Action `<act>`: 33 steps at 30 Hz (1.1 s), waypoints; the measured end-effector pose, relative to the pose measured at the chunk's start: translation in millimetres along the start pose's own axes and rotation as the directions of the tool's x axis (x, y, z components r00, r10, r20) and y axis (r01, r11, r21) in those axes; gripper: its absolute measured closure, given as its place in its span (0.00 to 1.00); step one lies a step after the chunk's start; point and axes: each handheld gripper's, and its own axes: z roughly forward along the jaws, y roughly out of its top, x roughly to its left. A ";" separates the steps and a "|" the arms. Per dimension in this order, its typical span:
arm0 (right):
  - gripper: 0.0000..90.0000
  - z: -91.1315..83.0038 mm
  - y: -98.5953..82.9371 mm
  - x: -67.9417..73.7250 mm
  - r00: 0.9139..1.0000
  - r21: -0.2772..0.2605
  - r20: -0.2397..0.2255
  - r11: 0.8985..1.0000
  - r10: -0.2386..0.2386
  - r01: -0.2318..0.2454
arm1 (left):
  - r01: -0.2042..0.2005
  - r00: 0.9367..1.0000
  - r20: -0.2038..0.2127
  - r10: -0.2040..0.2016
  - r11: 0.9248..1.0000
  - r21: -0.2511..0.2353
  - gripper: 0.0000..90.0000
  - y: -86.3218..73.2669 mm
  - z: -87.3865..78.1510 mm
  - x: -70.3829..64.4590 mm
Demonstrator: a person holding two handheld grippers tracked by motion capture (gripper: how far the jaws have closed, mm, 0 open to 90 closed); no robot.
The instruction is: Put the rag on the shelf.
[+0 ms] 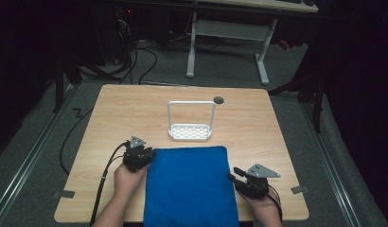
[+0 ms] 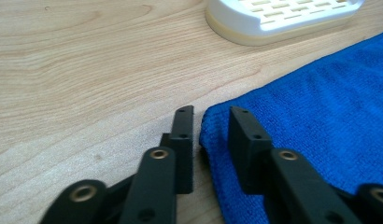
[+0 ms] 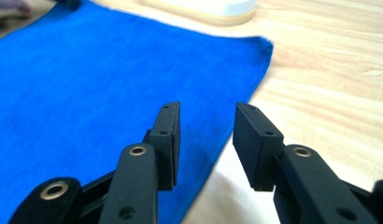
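In the high view a blue cloth [image 1: 189,187] lies flat on the near half of the wooden table [image 1: 111,113], its near edge reaching the table's front edge. The left gripper [image 1: 145,153] sits at the cloth's 10 o'clock corner, and the right gripper [image 1: 233,175] is at its 3 o'clock edge. A white rack [image 1: 190,122] with a tall handle stands just beyond the cloth at 12 o'clock, apart from it. In the left gripper view the left gripper [image 2: 212,114] has its jaws parted by a narrow gap, straddling the cloth's [image 2: 320,116] corner; the fabric edge lies between them but they do not press on it. The rack's [image 2: 278,18] base shows toward 1 o'clock. In the right gripper view the right gripper [image 3: 206,109] stands moderately open, holding nothing, its jaws set either side of the cloth's [image 3: 96,88] right edge, one over fabric, one over bare wood.
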 end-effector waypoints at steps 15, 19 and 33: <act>0.62 86.5 55.1 -36.6 0.993 0.118 0.093 0.990 0.072 -0.082 | 0.003 0.999 0.033 -0.003 1.000 0.011 0.97 -0.1 0.6 1.4; 0.76 96.8 55.4 -36.3 0.992 0.136 0.109 0.988 0.063 -0.077 | 0.011 0.999 0.039 -0.012 1.000 0.013 0.97 -0.1 0.5 2.6; 0.98 76.2 57.1 -13.6 0.995 0.073 0.099 0.997 -0.019 0.011 | -0.015 0.998 0.057 0.016 0.999 -0.029 0.98 -0.7 -8.4 -1.3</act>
